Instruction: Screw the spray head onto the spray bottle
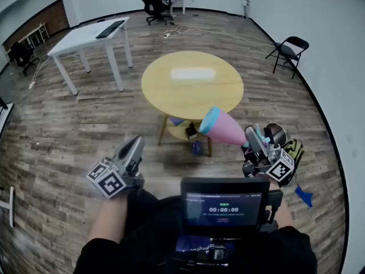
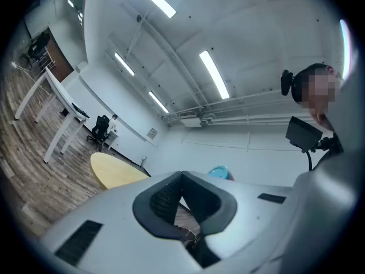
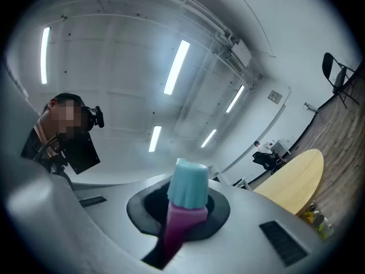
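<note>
**Bottle in Right Grip**

Near the round yellow table [image 1: 192, 84], the pink, teal-ended spray bottle [image 1: 224, 127] tilts upward, clamped between the fingers of the right gripper [image 1: 255, 137]. The left gripper [image 1: 136, 148] has its fingers pressed together on nothing.

Grey left gripper [image 1: 137, 142], black-and-white marker cube [image 1: 106, 179]
</note>
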Demonstrator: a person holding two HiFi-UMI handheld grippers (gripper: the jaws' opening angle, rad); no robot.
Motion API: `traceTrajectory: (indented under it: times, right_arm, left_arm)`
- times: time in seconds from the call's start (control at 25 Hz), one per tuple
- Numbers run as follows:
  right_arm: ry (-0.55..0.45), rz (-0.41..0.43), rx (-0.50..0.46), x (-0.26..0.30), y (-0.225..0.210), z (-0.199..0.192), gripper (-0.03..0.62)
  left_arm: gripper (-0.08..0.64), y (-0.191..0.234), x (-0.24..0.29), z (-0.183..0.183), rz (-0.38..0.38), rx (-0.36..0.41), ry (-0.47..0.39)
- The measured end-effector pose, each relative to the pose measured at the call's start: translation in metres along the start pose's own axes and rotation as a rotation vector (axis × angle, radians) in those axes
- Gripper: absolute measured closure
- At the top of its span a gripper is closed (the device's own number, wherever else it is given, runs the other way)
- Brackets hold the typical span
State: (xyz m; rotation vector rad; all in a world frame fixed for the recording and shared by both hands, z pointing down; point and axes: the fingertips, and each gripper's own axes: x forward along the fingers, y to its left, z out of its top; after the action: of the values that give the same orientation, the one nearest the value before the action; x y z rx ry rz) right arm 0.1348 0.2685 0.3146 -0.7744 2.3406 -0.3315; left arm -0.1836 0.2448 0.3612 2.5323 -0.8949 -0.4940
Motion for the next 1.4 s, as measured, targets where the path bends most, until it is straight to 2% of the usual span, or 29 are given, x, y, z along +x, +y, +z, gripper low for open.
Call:
traceTrajectory:
  times: [0.28,0.44,0.68,0.8,0.92,1.0,1.08,1.24,1.4]
  right_arm:
    - [0.015,0.003,0.001,-0.001,-0.004,0.012,0.571]
    - [0.024,-0.019,-0.038,-0.005,-0.01,0.014,0.571]
    - [0.008,-0.019,-0.008,-0.007,-0.011,0.008,0.571]
    - [0.024,-0.038,-0.035,-0.007,-0.025,0.004,0.571]
    - [0.012,-0.028,-0.001,-0.007,-0.04,-0.006,0.571]
    - [0.006,-0.022,0.023,-0.004,-0.059,-0.013,0.571]
    - [0.005,-0.036,0.039,0.011,-0.094,-0.026,0.571]
    - [0.011,-0.086,0.052,0.055,-0.193,-0.048,0.571]
    - [0.003,-0.099,0.084,0.093,-0.275,-0.045,0.571]
  left_arm:
    - [0.546,-0.011,0.015,0.0,0.004,-0.002,0.006]
    - [0.546,-0.011,0.015,0.0,0.005,0.002,0.01]
    - [0.546,-0.009,0.013,-0.005,0.0,0.005,0.017]
    - [0.546,0.001,0.017,-0.007,0.002,0.006,0.025]
    - [0.546,0.016,0.025,-0.019,0.003,0.001,0.033]
    - [0.546,0.033,0.04,-0.03,0.002,-0.008,0.046]
    - [0.546,0.068,0.062,-0.036,0.002,-0.026,0.069]
    - [0.546,0.157,0.13,-0.041,-0.004,-0.059,0.118]
    - [0.546,0.214,0.209,-0.041,-0.026,-0.078,0.154]
